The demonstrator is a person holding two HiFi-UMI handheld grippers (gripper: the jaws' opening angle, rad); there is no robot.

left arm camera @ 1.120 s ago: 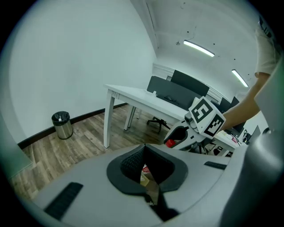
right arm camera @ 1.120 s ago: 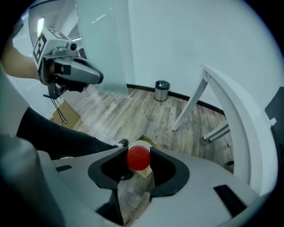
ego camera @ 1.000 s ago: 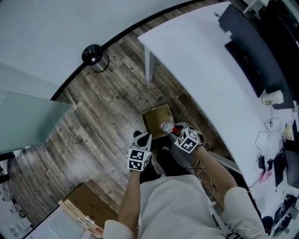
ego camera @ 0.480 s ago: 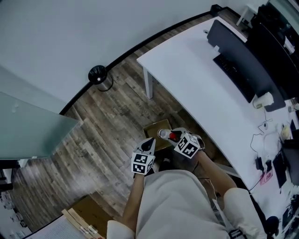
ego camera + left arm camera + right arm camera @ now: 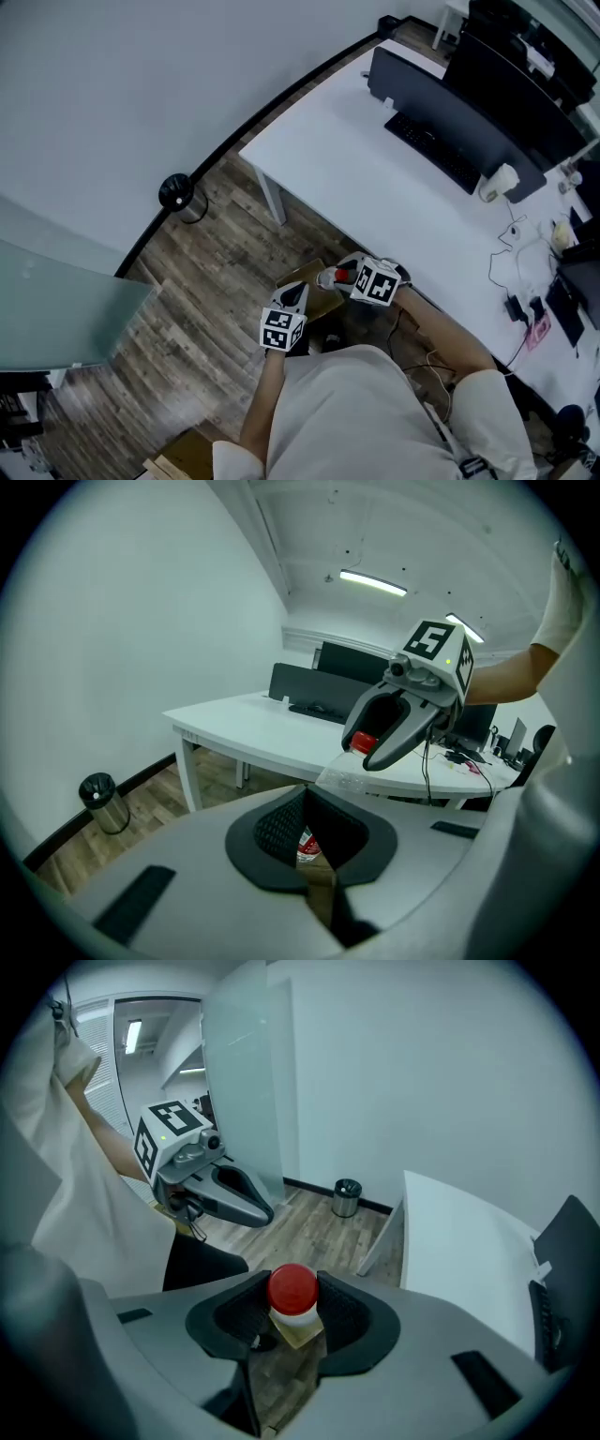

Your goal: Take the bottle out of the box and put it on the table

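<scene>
My right gripper (image 5: 349, 275) is shut on the neck of a clear plastic bottle (image 5: 330, 277) with a red cap (image 5: 292, 1288). It holds the bottle in the air above the brown cardboard box (image 5: 323, 300) on the wooden floor, close to the near edge of the white table (image 5: 375, 178). In the left gripper view the right gripper (image 5: 403, 714) carries the bottle (image 5: 342, 780) in front of the table. Beside the box, left of the bottle, my left gripper (image 5: 294, 294) has its jaws together and nothing between them.
A monitor (image 5: 441, 98) and a keyboard (image 5: 431, 150) sit at the table's far side, with cables and small items (image 5: 525, 281) at its right end. A black bin (image 5: 176, 192) stands by the wall. More cardboard (image 5: 178, 459) lies at the lower left.
Both grippers have risen, and the right one has lifted the bottle up out of the box. The head view has swung further over the table.
</scene>
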